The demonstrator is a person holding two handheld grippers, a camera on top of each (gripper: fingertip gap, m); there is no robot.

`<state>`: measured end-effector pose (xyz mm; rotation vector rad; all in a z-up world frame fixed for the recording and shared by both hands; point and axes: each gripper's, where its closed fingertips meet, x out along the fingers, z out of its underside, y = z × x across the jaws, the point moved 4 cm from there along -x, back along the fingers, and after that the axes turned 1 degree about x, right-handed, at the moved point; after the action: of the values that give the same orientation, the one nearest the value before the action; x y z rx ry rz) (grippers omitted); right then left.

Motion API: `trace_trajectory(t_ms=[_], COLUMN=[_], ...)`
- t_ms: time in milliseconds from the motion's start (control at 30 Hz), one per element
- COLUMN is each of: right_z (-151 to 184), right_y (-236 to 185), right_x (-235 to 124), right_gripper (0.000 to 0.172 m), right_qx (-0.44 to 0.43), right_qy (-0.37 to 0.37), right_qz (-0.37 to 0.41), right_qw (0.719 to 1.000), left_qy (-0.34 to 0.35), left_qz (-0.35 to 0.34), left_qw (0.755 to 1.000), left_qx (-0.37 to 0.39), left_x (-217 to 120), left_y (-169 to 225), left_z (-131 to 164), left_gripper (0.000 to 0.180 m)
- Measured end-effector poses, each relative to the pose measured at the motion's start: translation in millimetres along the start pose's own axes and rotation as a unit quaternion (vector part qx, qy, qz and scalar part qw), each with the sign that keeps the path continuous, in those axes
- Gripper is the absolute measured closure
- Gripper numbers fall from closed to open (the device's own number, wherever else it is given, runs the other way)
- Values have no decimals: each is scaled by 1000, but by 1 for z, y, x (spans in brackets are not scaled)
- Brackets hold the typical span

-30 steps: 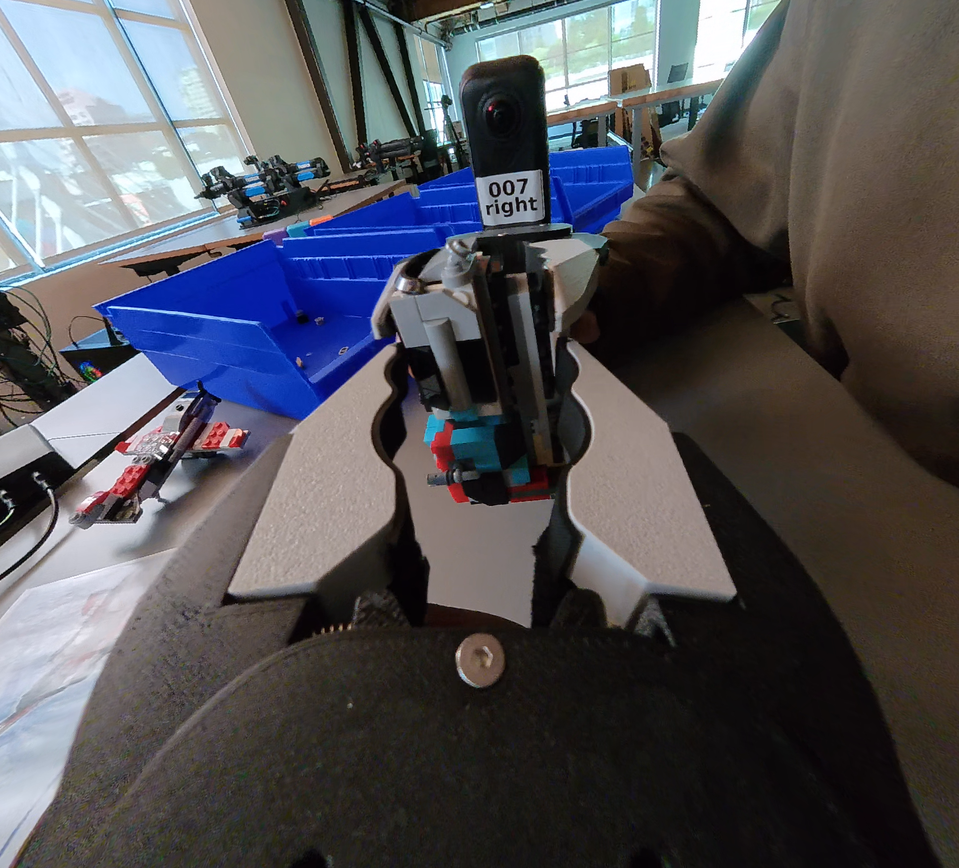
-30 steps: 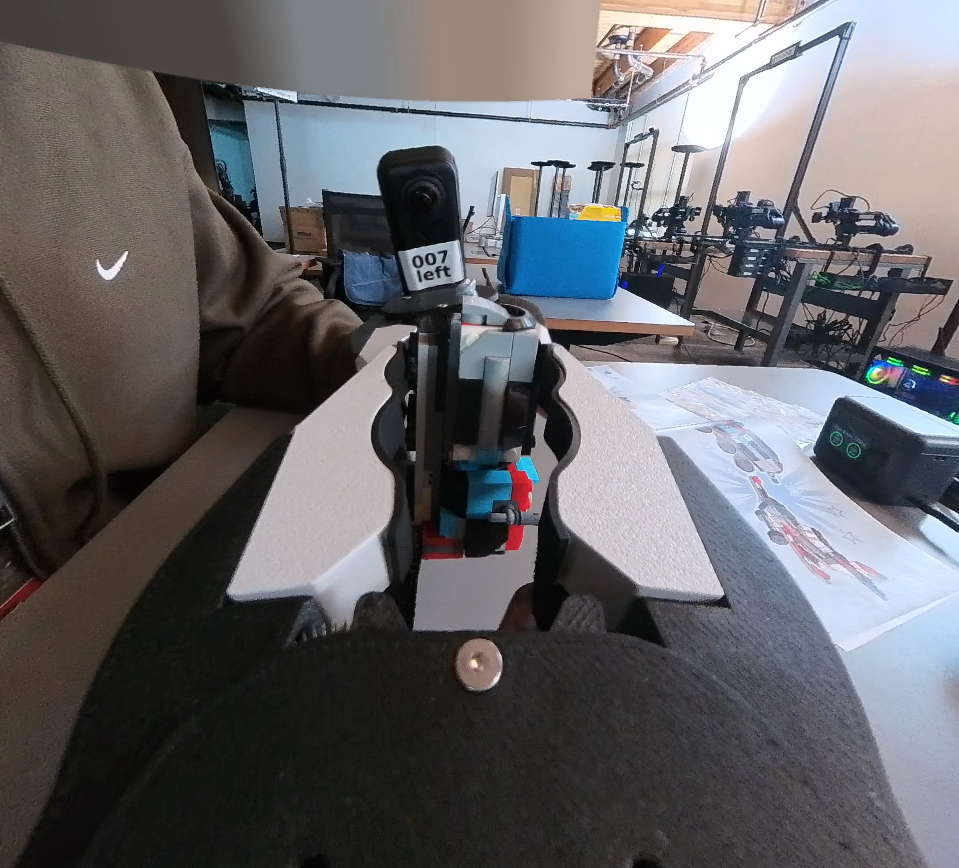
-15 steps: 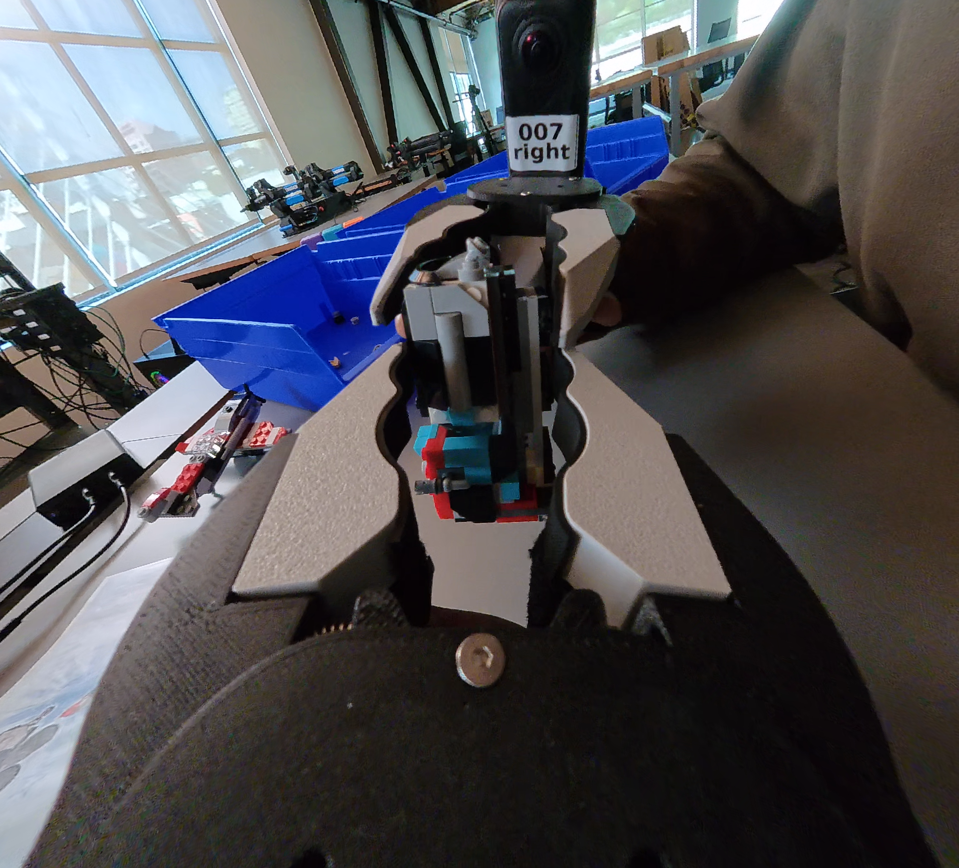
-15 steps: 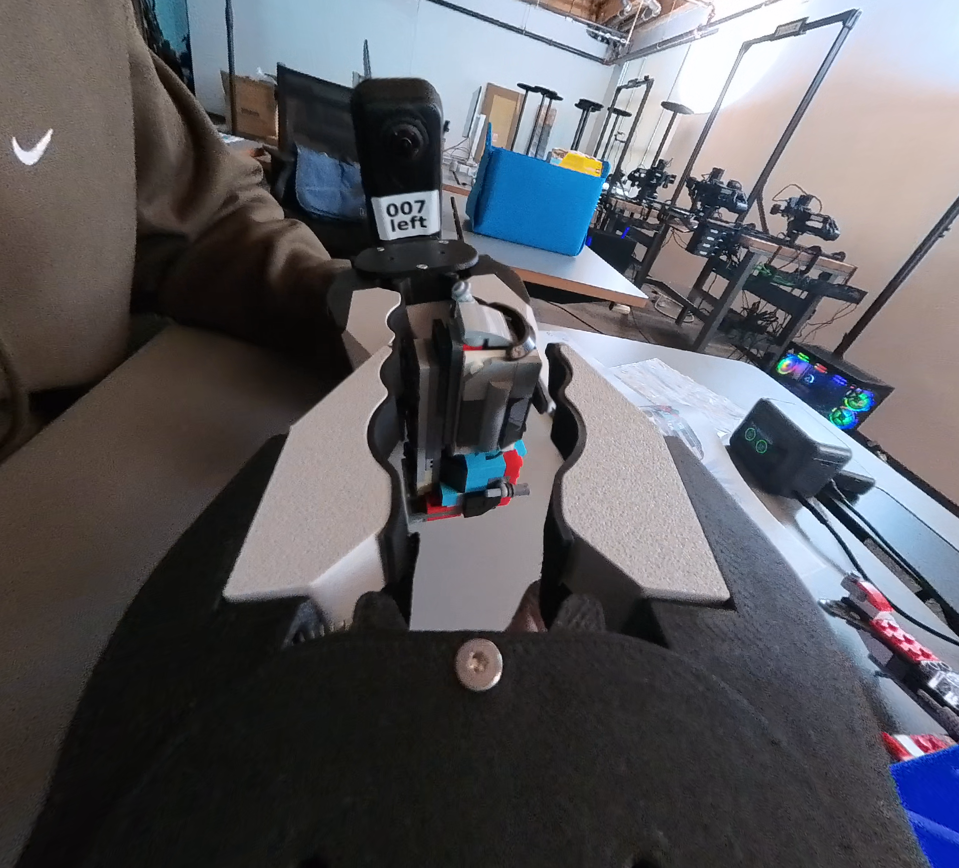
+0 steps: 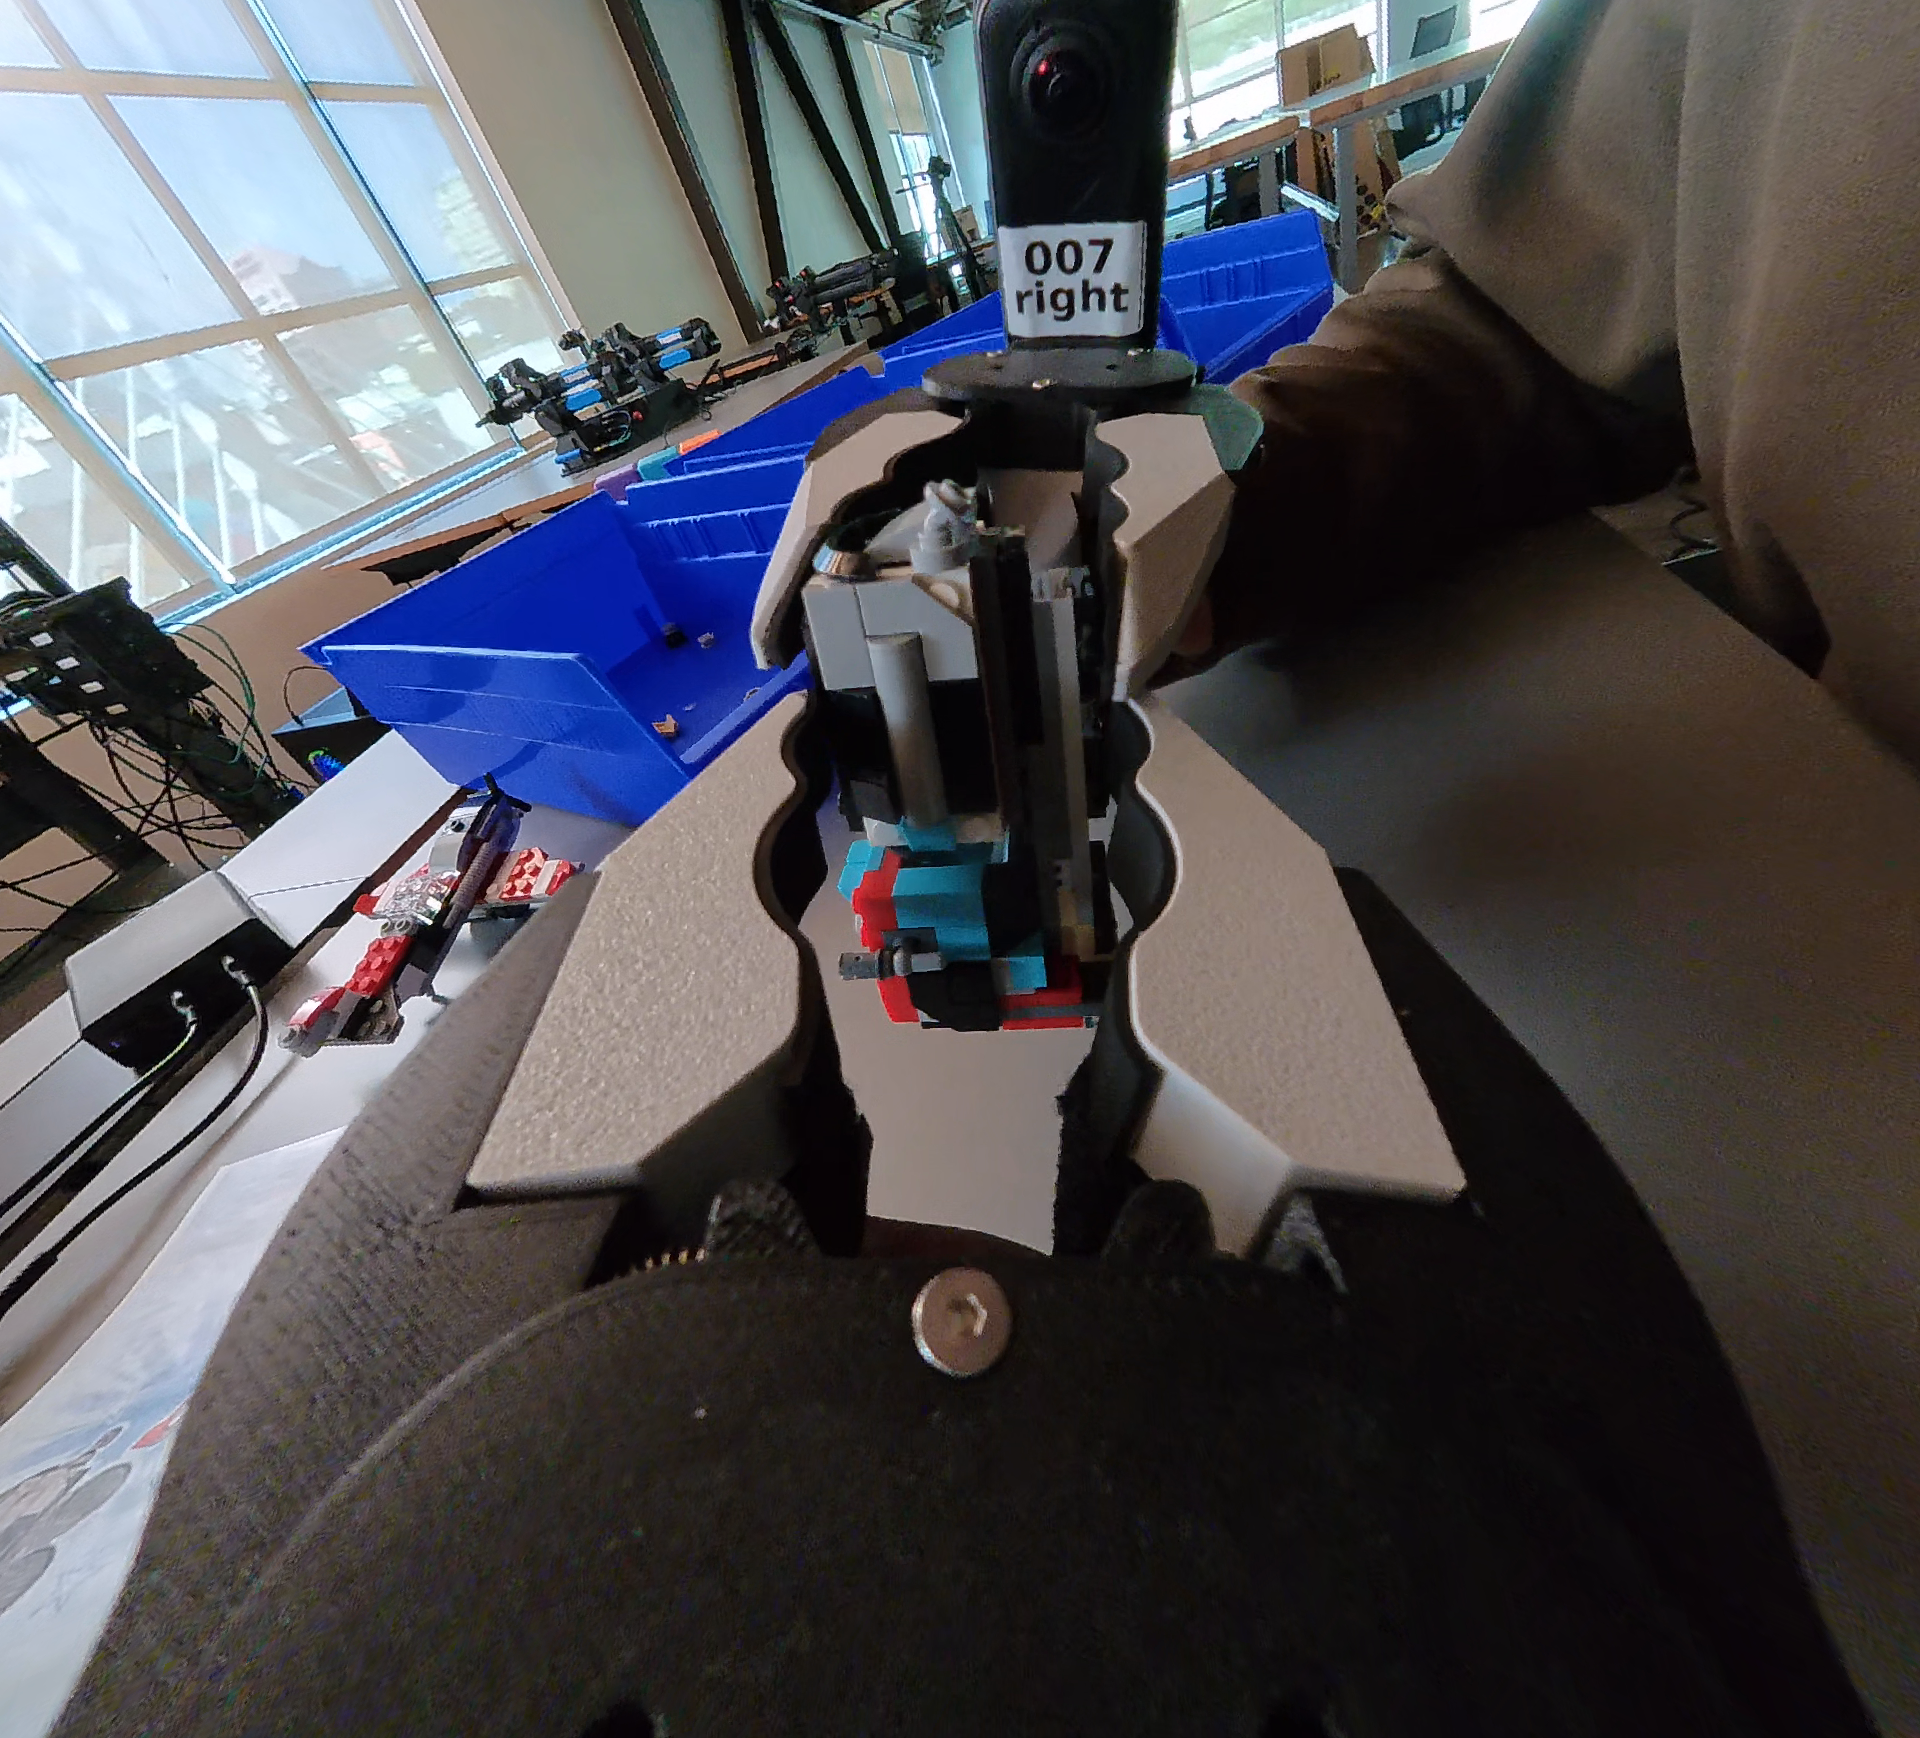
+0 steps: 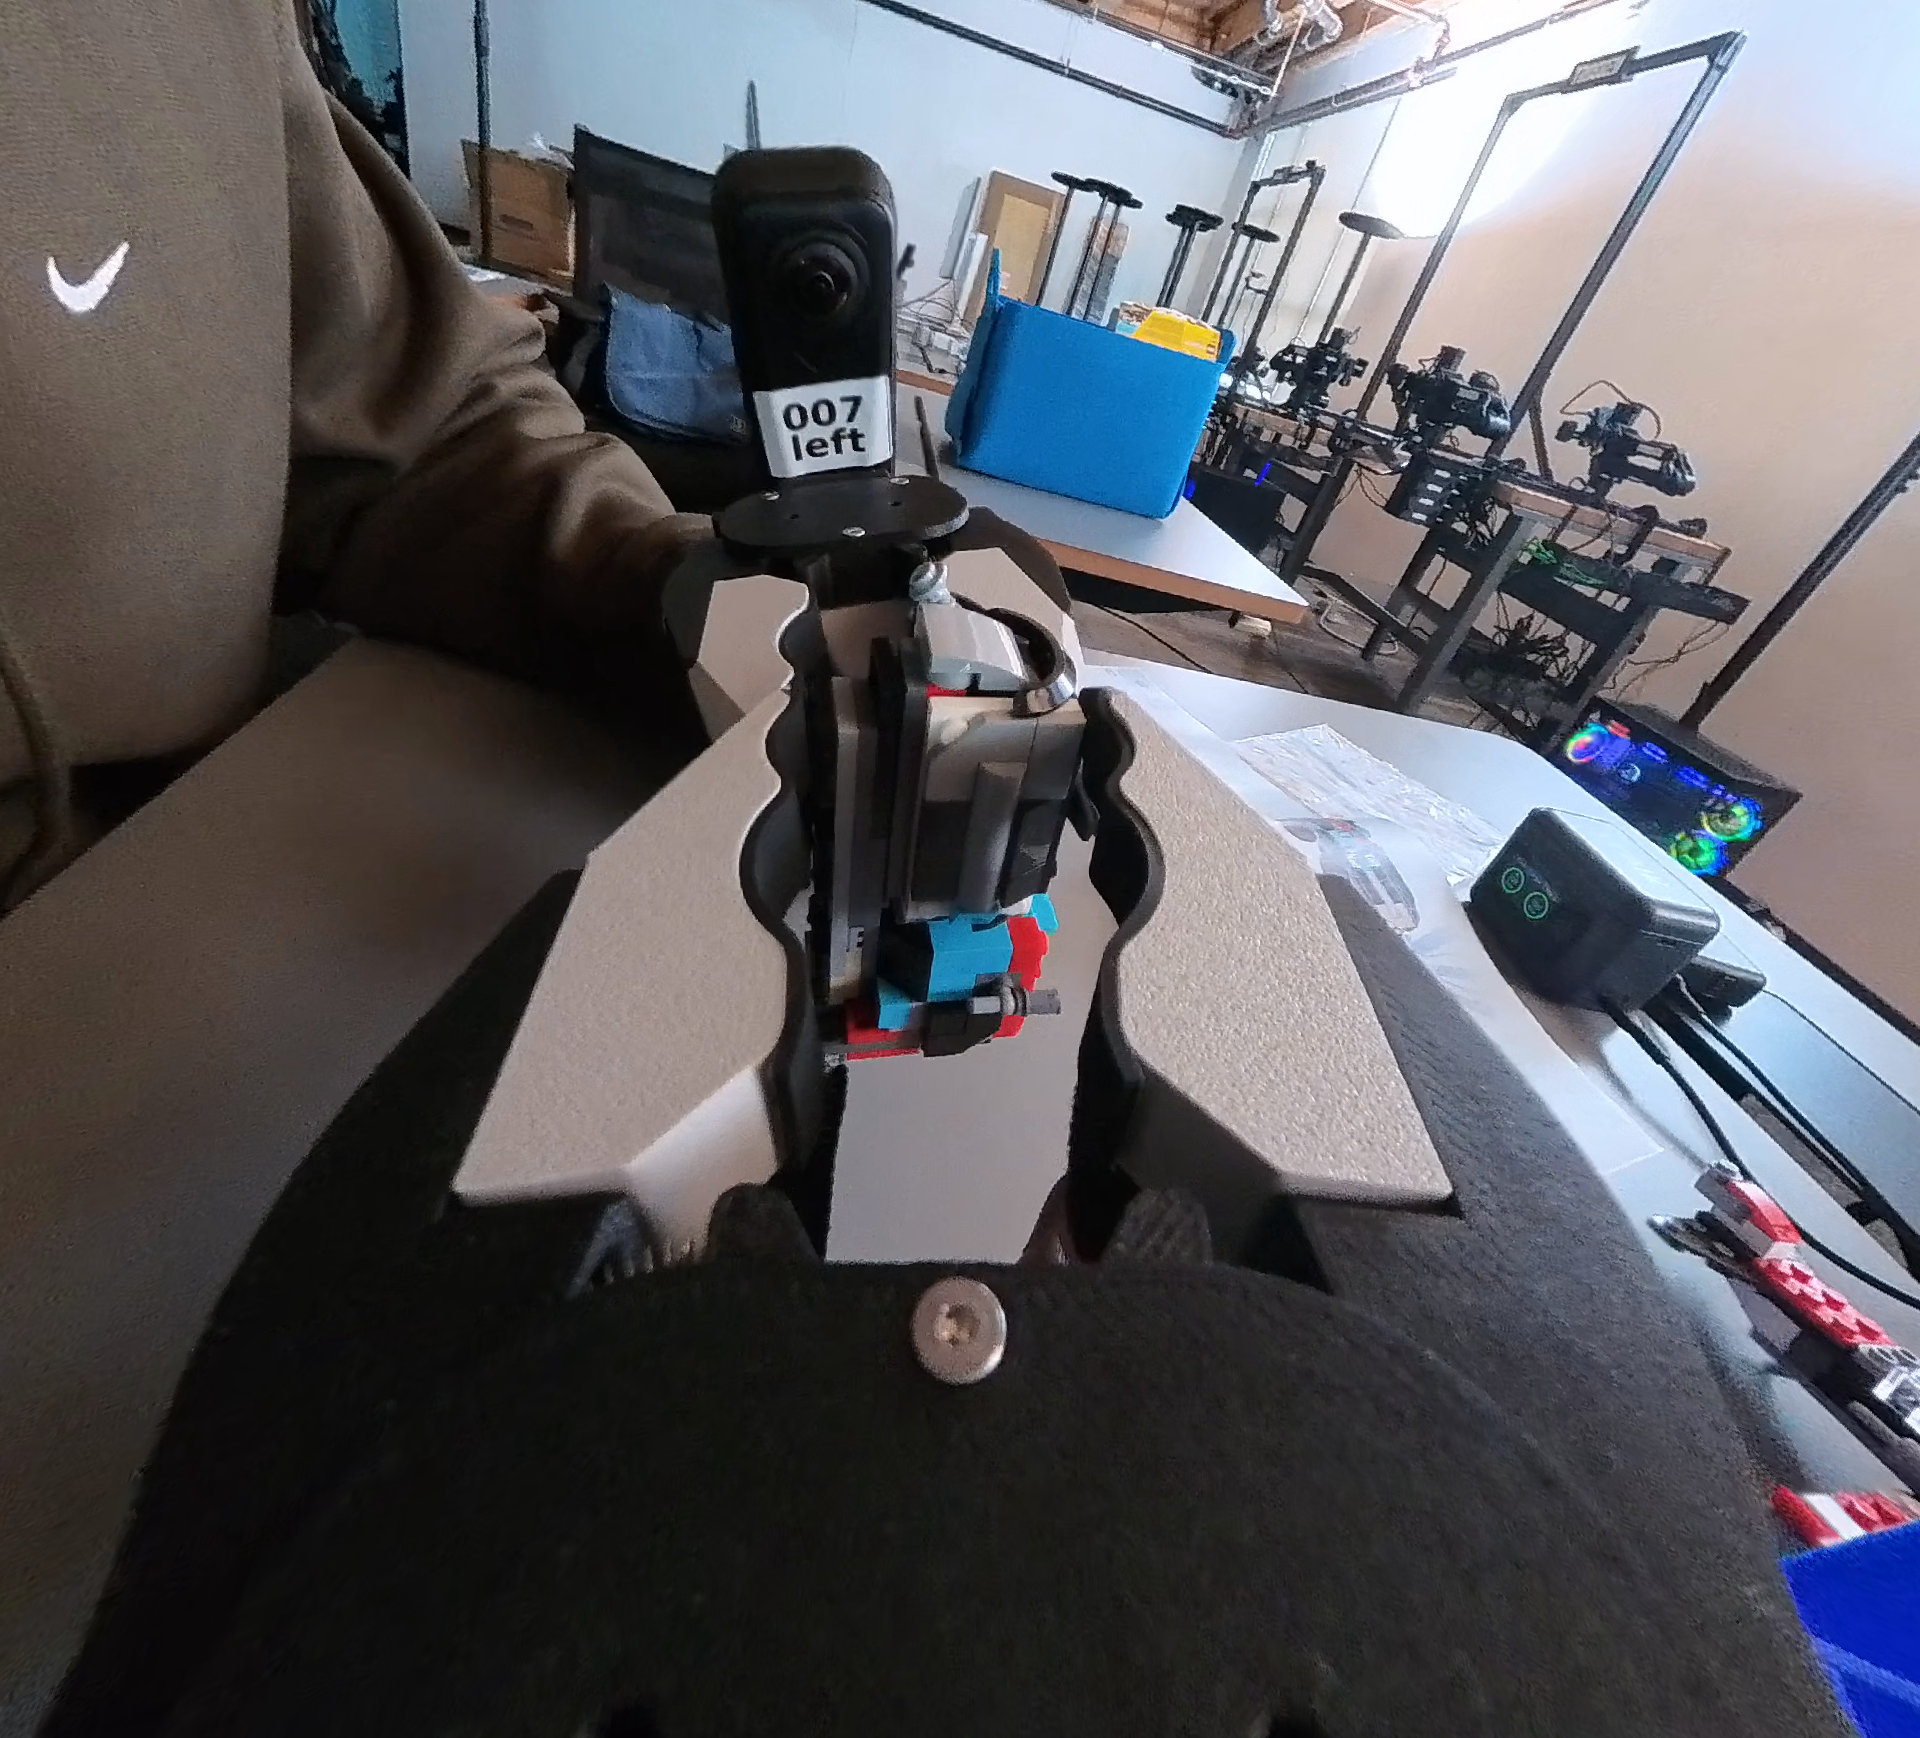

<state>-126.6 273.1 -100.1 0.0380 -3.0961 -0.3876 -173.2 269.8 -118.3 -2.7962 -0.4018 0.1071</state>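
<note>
Above a grey table, the left gripper and right gripper face each other, both part-open jaws clamped on one toy-brick model of grey, black, teal and red. More red brick pieces lie below beside blue bins. Assembly looks unfinished.

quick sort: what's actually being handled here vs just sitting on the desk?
In hand:
- brick model, grey and black with blue and red bricks, gripped between the left gripper and the right gripper, which face each other

Lying about:
- red brick pieces on the table
- blue bins
- printed sheet
- black box with cables
- blue crate on a far table
</note>
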Motion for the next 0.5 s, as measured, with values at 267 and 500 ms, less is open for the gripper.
trace_trajectory(t_ms=[267, 500], right_z=[0, -1], right_y=[0, 0], right_x=[-1, -1], right_gripper=[119, 120], right_qx=[7, 7], right_qy=[8, 12], right_qz=[-4, -4], right_qw=[1000, 1000], left_qy=[1, 3], left_qz=[-7, -8], left_qw=[1000, 1000], left_qx=[7, 8], left_x=[1, 1], left_y=[0, 0], left_z=[-1, -1], left_gripper=[128, 128])
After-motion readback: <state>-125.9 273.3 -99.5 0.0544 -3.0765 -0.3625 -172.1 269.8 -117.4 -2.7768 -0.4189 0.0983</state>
